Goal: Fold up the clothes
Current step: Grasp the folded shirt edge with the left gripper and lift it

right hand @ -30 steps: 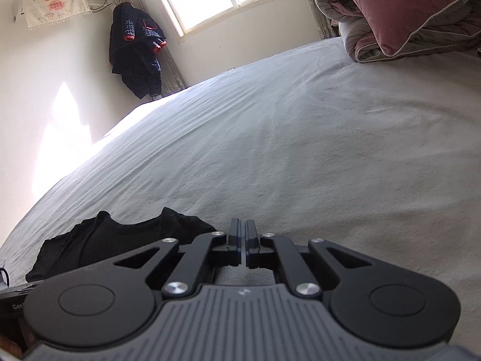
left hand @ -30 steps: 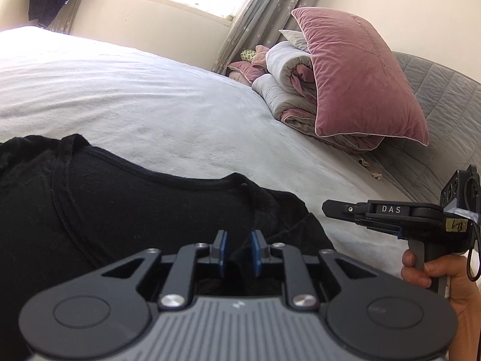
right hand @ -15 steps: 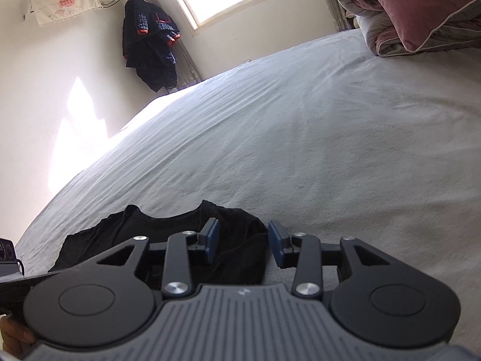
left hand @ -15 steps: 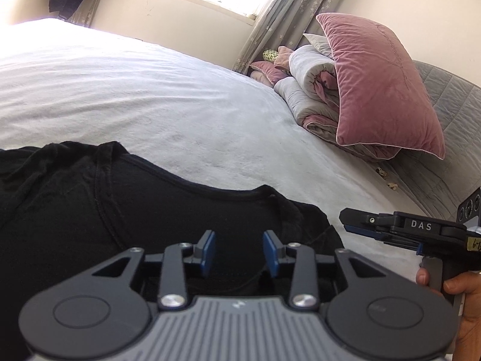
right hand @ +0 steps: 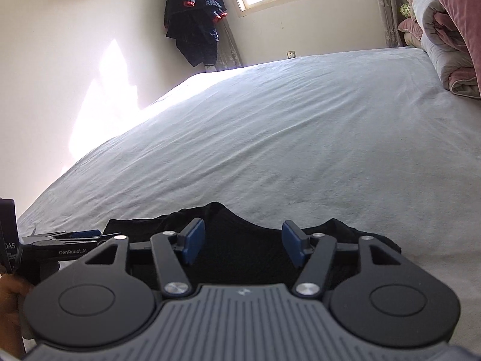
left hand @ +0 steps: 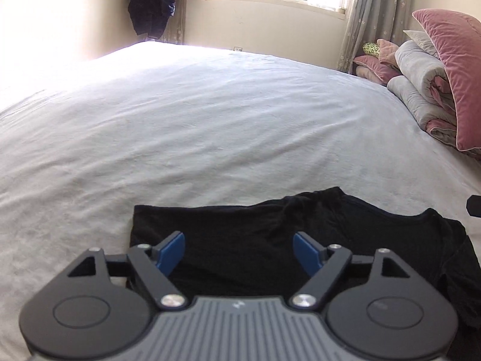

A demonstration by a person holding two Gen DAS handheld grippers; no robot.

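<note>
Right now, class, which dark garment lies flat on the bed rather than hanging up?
The black shirt below both grippers; the navy jacket hangs in the far corner.

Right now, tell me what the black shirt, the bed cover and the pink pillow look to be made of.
Black shirt: soft matte knit, probably cotton jersey; it lies limp with loose wrinkles and a stitched neckline.
Bed cover: pale grey, dull woven or brushed cloth; fine creases, no shine.
Pink pillow: looks like velvet; its pile shows light and dark patches, with a pale piped edge.
</note>
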